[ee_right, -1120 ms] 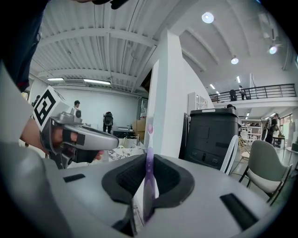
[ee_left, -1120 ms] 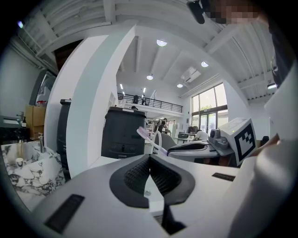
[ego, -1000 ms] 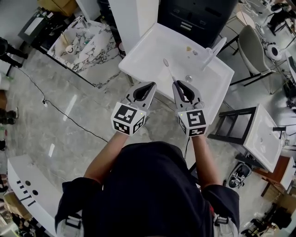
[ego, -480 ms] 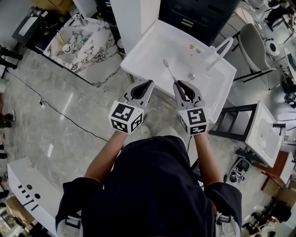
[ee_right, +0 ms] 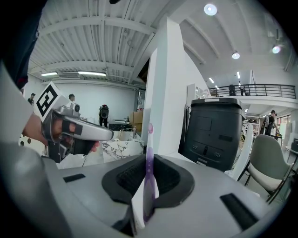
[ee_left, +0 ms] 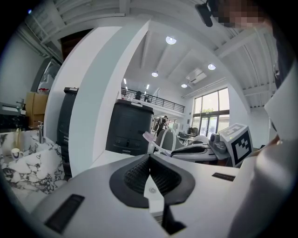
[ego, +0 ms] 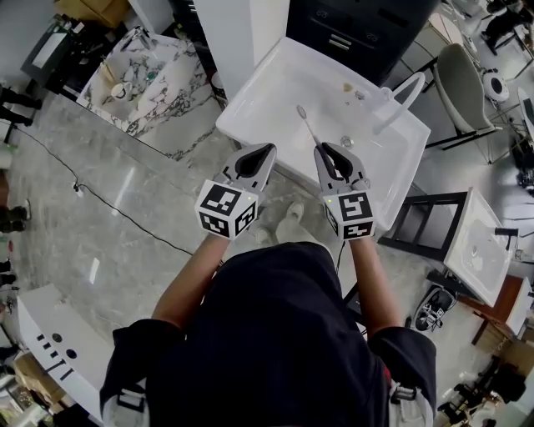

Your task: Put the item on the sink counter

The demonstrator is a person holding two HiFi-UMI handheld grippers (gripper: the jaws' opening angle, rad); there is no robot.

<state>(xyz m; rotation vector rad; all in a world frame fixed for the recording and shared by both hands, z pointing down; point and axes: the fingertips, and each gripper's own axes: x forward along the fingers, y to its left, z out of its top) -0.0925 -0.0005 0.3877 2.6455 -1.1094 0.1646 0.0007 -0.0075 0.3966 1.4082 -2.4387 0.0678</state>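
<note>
Left tool [ee_left: 150,160] closed (pads touching); toothbrush [ee_left: 148,136] beyond.

1. Grey marble floor [ego: 100,233], glossy.
2. White pillar [ego: 242,33] beside a dark cabinet [ego: 359,25].
3. Grey chair [ego: 455,83] at the right.
4. Tall windows [ee_left: 212,116], round ceiling lights [ee_left: 171,40], and perhaps a balcony railing [ee_left: 144,95] far off.

A black cable [ego: 77,188] trails across the grey floor [ego: 108,267] (a veined marble basin [ego: 146,79] stands nearby).

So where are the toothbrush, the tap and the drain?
toothbrush [ee_right: 149,160]: right gripper view, on its purple handle.
tap [ego: 407,92]: head view, on its white spout.
drain [ego: 346,143]: head view, on the middle of the metal plug.
</note>
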